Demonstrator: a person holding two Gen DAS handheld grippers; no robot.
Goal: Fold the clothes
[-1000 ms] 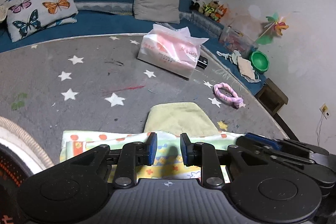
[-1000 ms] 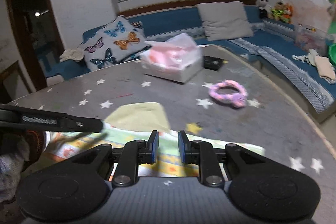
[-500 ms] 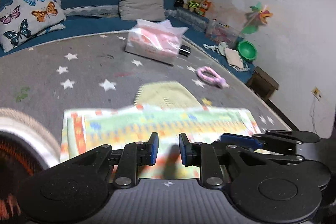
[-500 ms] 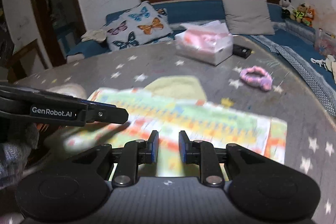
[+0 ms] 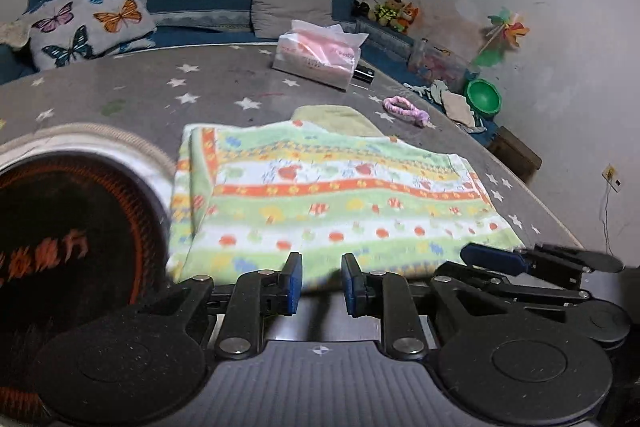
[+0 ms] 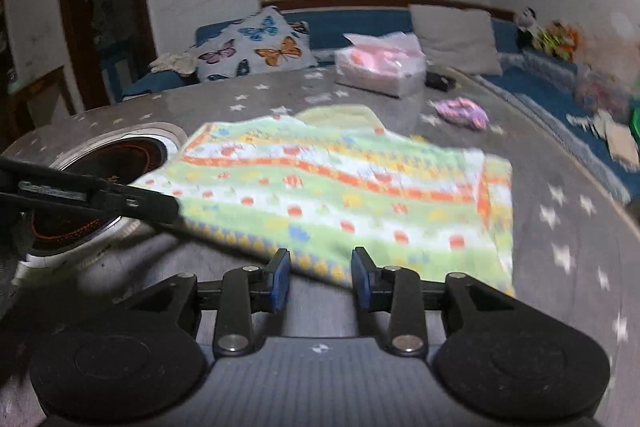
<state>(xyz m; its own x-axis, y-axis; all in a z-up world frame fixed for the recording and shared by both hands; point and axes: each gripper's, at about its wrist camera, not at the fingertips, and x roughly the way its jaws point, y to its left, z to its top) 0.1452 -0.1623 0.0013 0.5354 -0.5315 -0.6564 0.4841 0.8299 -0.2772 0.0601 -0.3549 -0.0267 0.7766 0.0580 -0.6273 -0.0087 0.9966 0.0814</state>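
With jaws parted and empty, the left gripper [image 5: 320, 283] and right gripper [image 6: 320, 277] sit at the lower frame edge of the flat, doubled-over striped pastel cloth [image 5: 332, 199], seemingly placed to pinch it.

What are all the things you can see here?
towel: 1, green, white and orange, flat on table
cloth: 1, yellow-green, behind towel
table: 1, grey with stars
hob: 1, black, left in table
tissue pack: 1, pink, far side
hairband: 1, pink, right of cloth
butterfly pillow: 1, sofa
grey pillow: 1, sofa
soft toys: several, corner
bowl: 1, green
pinwheel: 1, wall
left gripper: jaws open
right gripper: jaws open
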